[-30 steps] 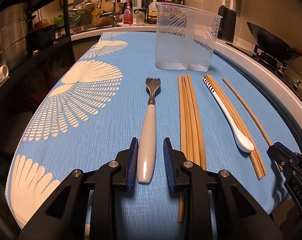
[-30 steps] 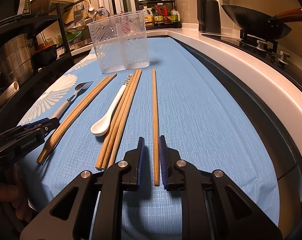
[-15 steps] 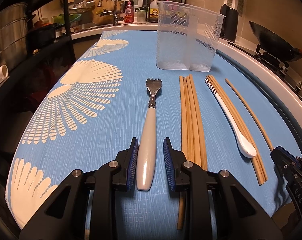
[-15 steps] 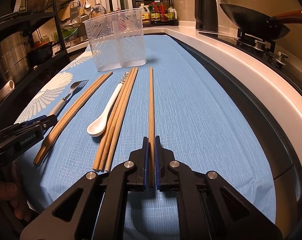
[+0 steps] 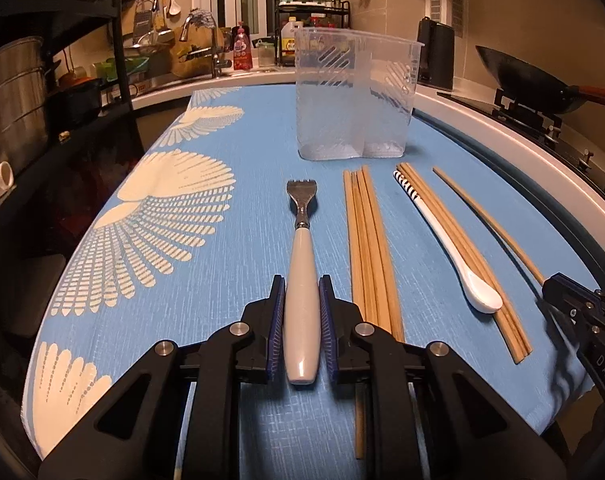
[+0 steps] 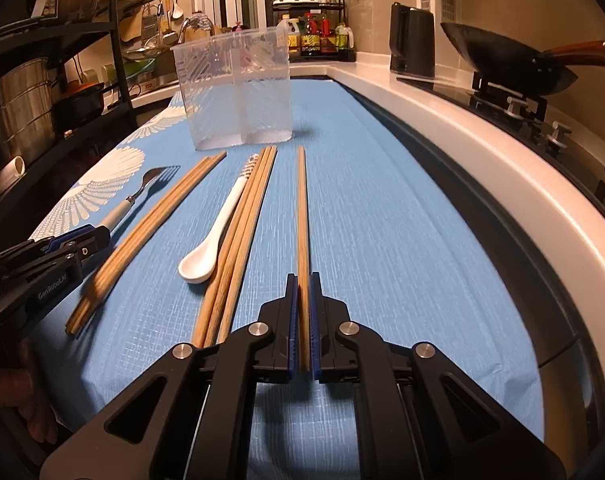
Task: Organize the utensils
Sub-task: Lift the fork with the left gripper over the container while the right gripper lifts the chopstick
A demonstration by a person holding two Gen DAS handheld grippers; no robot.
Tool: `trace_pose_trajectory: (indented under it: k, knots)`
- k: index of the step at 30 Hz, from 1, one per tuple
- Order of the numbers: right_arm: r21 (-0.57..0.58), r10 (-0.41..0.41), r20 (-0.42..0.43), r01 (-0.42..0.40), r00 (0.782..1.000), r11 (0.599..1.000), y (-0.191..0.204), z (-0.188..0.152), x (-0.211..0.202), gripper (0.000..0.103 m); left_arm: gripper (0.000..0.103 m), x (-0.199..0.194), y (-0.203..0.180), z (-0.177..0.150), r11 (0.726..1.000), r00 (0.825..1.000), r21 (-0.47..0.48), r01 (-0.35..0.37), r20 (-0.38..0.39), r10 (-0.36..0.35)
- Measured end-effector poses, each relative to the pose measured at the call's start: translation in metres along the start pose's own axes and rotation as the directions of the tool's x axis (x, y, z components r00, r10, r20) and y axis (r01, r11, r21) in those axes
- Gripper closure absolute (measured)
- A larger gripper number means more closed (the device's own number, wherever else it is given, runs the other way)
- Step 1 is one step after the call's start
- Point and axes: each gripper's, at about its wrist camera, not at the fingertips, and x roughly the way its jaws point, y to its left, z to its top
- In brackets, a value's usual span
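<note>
A blue tablecloth [image 5: 230,264] is covering the table, and a clear plastic holder [image 5: 352,96] is standing at its far end. The left gripper [image 5: 301,300] is closing its jaws on the white handle of a fork [image 5: 301,280], pads touching it. The right gripper [image 6: 302,296] is clamping a single chopstick [image 6: 301,208], nearly shut. A white spoon [image 6: 218,236] is lying between chopstick bundles.

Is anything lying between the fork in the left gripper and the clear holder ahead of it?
Nothing visible. The fork points at the clear holder over bare blue cloth. The left gripper is closing on its handle. The chopstick bundle lies alongside, to the right.
</note>
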Motion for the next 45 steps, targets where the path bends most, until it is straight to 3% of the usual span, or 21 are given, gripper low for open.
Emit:
trace_pose_trajectory:
  k: [6,13,21,28,35,45]
  knots:
    - [0.008,-0.007,0.063,0.006,0.998,1.000,-0.007,0.018,-0.027,0.097,0.086,-0.025,0.000,0.008,1.000,0.995,0.003,0.010,0.103,-0.011]
    - [-0.034,-0.020,0.151,0.025,0.988,0.999,-0.005,0.047,-0.055,0.097,0.086,-0.047,-0.003,0.016,1.000,0.974,0.031,-0.006,0.227,-0.001]
    - [-0.096,-0.015,0.268,0.042,0.963,0.995,0.003,0.080,-0.078,0.098,0.086,-0.065,-0.011,0.027,0.998,0.946,0.058,-0.033,0.325,0.013]
    - [-0.076,0.037,0.312,-0.014,0.949,0.997,-0.004,0.106,-0.075,0.098,0.086,-0.076,-0.014,0.041,0.997,0.927,0.066,-0.029,0.375,0.002]
    - [-0.067,0.100,0.286,-0.084,0.953,0.994,-0.014,0.150,-0.061,0.098,0.086,-0.077,-0.010,0.066,0.999,0.939,0.040,0.001,0.344,-0.015]
    - [-0.143,0.166,0.207,-0.138,0.964,0.980,-0.011,0.219,-0.068,0.098,0.088,-0.072,0.016,0.135,0.998,0.969,0.013,0.066,0.236,-0.067]
